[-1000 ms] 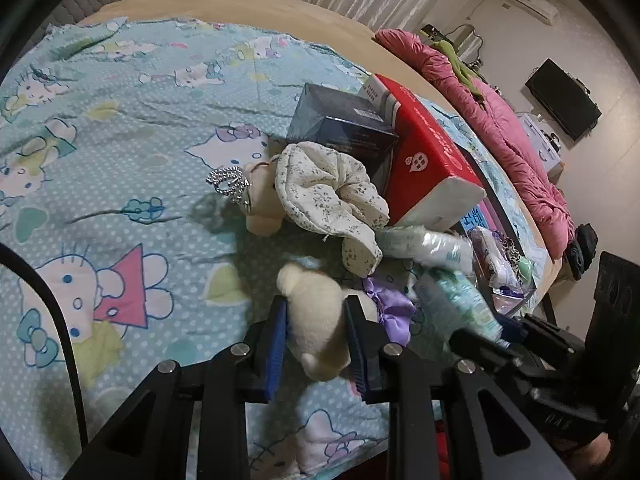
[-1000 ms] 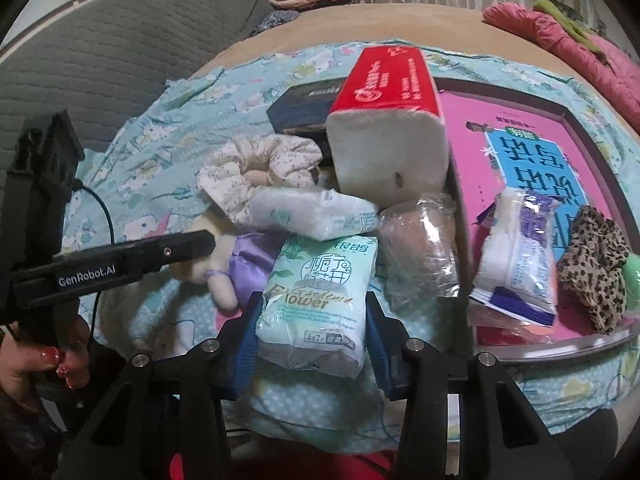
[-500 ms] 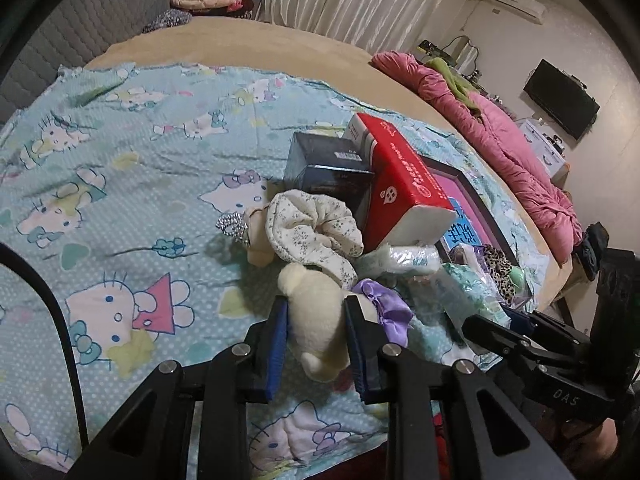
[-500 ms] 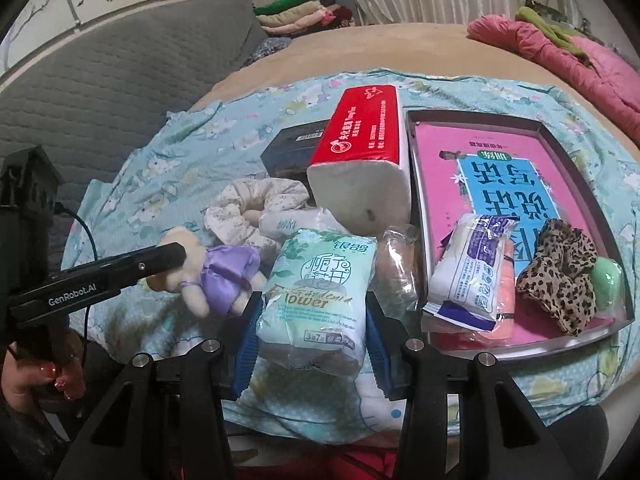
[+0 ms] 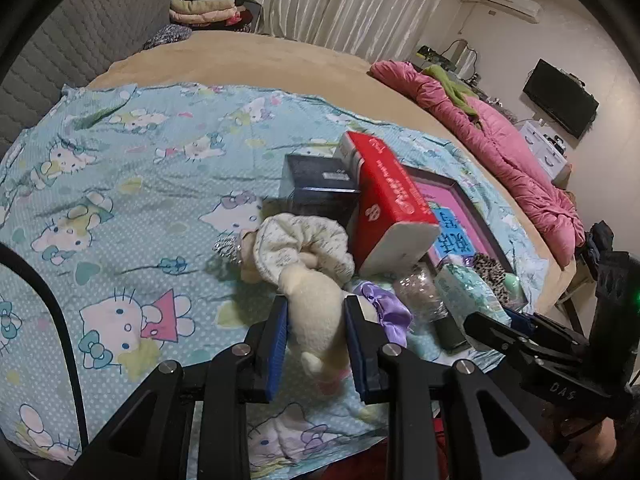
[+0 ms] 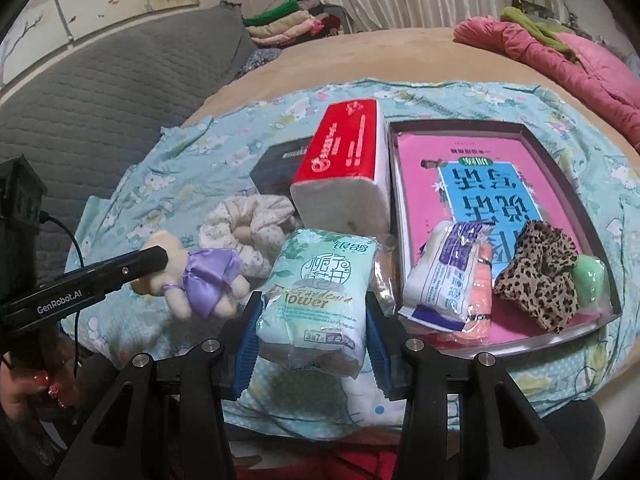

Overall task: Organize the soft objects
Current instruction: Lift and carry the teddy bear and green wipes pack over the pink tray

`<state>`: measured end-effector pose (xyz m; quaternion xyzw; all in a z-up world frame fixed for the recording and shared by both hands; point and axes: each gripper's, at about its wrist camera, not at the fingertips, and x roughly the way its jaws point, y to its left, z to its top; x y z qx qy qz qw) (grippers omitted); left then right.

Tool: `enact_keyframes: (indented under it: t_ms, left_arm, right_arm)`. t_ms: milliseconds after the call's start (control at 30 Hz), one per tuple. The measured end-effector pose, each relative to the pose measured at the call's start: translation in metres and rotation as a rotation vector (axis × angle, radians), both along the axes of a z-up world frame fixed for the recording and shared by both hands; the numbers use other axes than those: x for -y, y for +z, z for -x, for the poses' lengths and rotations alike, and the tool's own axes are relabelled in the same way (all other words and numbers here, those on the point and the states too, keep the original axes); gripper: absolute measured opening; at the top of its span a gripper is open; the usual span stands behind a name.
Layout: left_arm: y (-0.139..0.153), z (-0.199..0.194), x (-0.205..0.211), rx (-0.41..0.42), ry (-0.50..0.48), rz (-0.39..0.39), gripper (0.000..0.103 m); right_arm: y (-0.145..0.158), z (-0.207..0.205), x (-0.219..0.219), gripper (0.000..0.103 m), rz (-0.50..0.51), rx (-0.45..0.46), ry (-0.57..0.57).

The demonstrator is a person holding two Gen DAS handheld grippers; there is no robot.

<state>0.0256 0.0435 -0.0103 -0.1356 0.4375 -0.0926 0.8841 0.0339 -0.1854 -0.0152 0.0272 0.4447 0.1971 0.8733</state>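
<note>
- Above the cartoon-print sheet (image 5: 120,184): left gripper (image 5: 316,340) clamped on cream plush doll (image 5: 316,312), lifted.
- Right gripper (image 6: 310,334) clamped on green tissue pack (image 6: 316,292), tray (image 6: 568,176) at 2 o'clock.

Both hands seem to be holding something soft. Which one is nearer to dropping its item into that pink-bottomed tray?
The right. Its gripper holds the green tissue pack just beside the tray. The left gripper, gripping the plush doll, sits farther away, beyond the clutter.
</note>
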Motion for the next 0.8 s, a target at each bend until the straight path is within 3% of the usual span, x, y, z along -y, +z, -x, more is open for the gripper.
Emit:
enact_keyframes:
  t_ms: [800]
  left_arm:
    - [0.059, 0.006, 0.046, 0.096, -0.034, -0.103, 0.028]
  right_arm:
    - [0.05, 0.017, 0.017, 0.049, 0.008, 0.231, -0.011]
